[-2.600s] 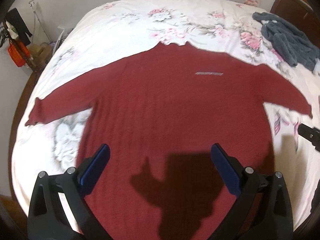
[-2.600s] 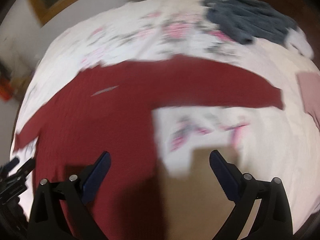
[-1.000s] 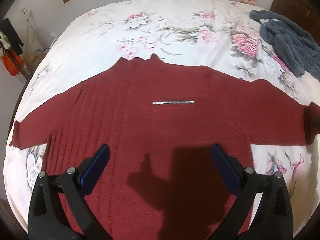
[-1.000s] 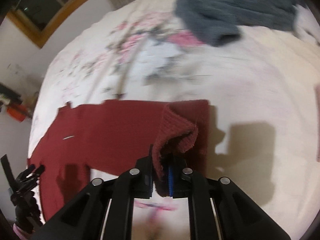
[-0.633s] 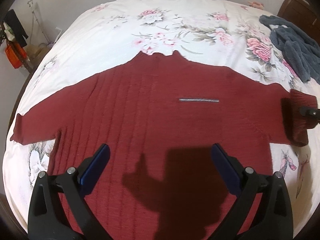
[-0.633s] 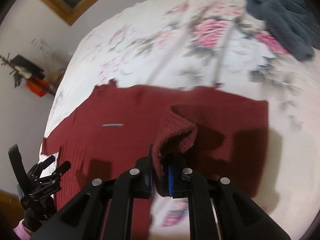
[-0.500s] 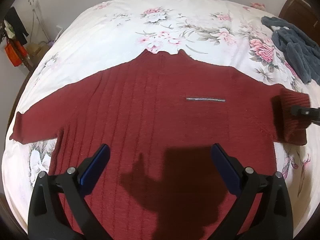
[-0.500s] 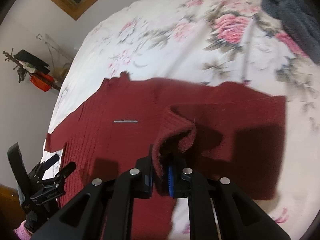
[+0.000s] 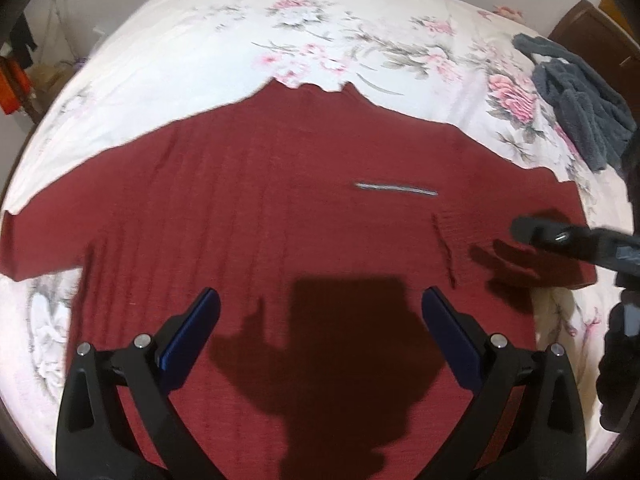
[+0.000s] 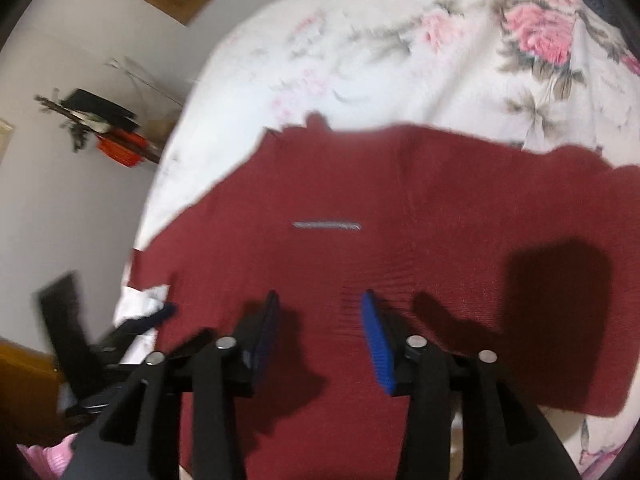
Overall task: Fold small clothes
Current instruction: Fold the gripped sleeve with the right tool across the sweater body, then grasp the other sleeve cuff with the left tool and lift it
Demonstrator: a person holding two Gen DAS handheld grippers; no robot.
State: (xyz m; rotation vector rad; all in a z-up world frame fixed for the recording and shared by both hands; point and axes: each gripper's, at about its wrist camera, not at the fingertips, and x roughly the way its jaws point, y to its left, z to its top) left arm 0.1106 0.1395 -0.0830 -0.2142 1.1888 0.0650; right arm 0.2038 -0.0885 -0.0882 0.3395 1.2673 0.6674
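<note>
Item: red knit sweater (image 9: pixel 280 216), lying flat, front up, on the floral bedspread (image 9: pixel 280 20), neck toward the far edge. A thin pale strip (image 9: pixel 396 190) marks its chest. Your right-side sleeve (image 9: pixel 520 248) lies doubled inward over the body, cuff edge near the chest; the opposite sleeve (image 9: pixel 44 248) lies stretched straight out toward the bed's edge.

Step in hand, as I judge it: sleeves in, one laid, one to go.
- Before leaving the laid sleeve, check that its fold runs along the side seam and no ridge stands up; knit this thick holds a lump.
- For the outstretched sleeve, take only the cuff, lift it just clear, and carry it across level so the body does not drag with it.
- Mirror the first fold, so the two cuffs lie evenly.

Right gripper (image 10: pixel 320 320): jaws parted, nothing between them, tips low over the sweater's body just below the pale strip; contact with the cloth cannot be told from the blurred view.

Left gripper (image 9: pixel 320 320): jaws wide apart, empty, over the lower body of the sweater, well short of the free cuff.

Surroundings: dark grey fleecy garment (image 9: pixel 580 112) heaped at the bed's far right, well apart from the sweater.
</note>
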